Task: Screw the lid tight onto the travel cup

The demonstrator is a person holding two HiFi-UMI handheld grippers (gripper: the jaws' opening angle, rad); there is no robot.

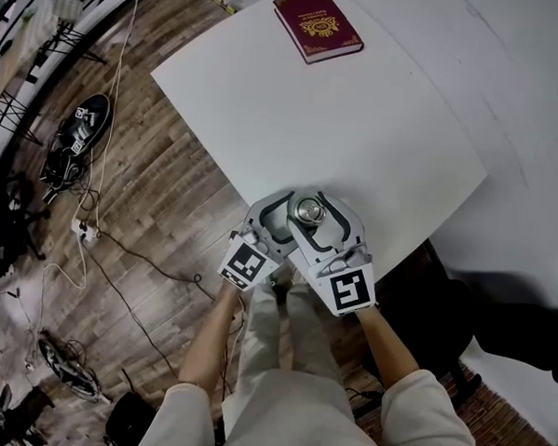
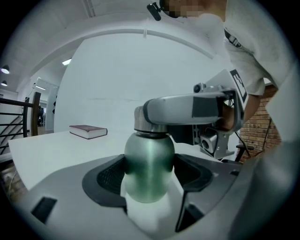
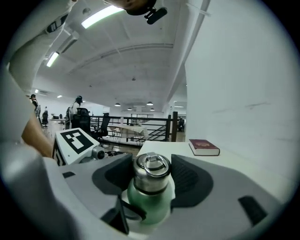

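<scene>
The travel cup stands near the white table's (image 1: 359,128) near edge, its steel lid (image 1: 309,210) showing from above between both grippers. In the left gripper view its green metal body (image 2: 149,164) sits between the pads of my left gripper (image 2: 149,177), which is shut on it. The right gripper (image 2: 187,108) reaches across above it, around the lid (image 2: 151,130). In the right gripper view the lid (image 3: 151,171), with a ring handle on top, sits between the pads of my right gripper (image 3: 151,177). Both pads touch it, and the green body (image 3: 150,201) shows below.
A dark red book (image 1: 317,25) lies at the table's far side, well away from the cup. Wooden floor with cables and a pair of shoes (image 1: 78,137) lies to the left. A dark seat (image 1: 526,324) stands at the right. A black railing (image 3: 140,129) runs beyond the table.
</scene>
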